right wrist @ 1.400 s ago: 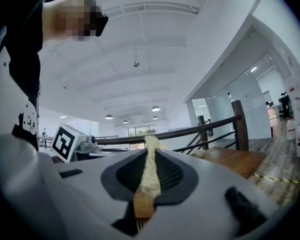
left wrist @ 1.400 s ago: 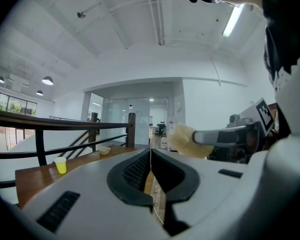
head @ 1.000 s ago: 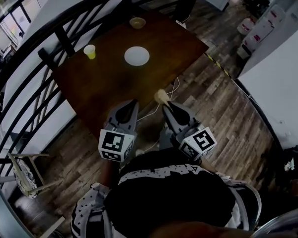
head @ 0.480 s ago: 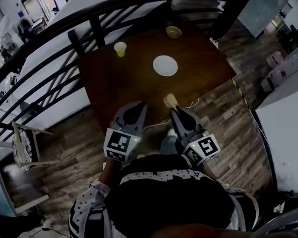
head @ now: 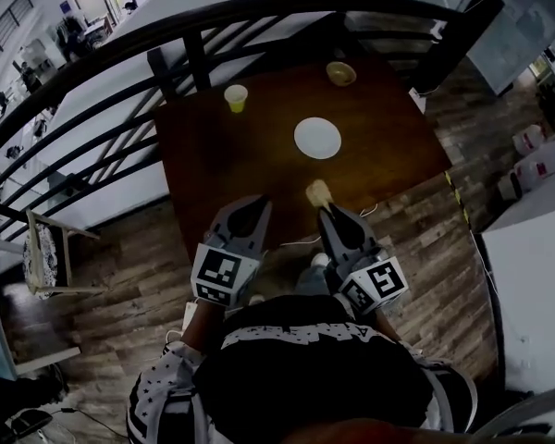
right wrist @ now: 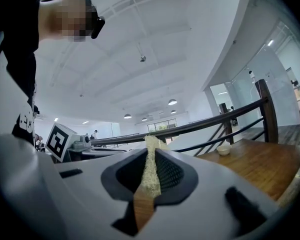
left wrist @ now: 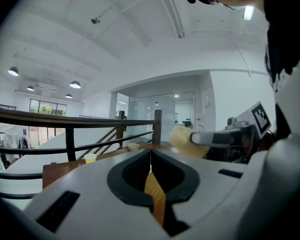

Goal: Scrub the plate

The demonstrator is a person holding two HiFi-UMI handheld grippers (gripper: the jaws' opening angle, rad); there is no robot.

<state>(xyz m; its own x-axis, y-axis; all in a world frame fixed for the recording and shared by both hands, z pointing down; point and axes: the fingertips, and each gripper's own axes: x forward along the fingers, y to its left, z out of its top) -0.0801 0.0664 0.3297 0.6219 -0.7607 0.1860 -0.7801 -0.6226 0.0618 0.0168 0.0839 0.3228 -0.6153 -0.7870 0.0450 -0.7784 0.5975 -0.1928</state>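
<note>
Right gripper [head: 328,213] pinches a soft, light scrub sponge [head: 318,192], left gripper [head: 251,207] jaws together on nothing; white plate [head: 317,138] well ahead looks rigid, slippery, probably best steadied at its rim.

bowl [head: 340,73]: contents too small | sponge [right wrist: 151,166]: mostly hidden between jaws

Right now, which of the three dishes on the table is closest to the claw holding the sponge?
The flat white plate, mid-table, nearest the right claw and its sponge. The yellow cup and small bowl stand farther back by the railing.
</note>
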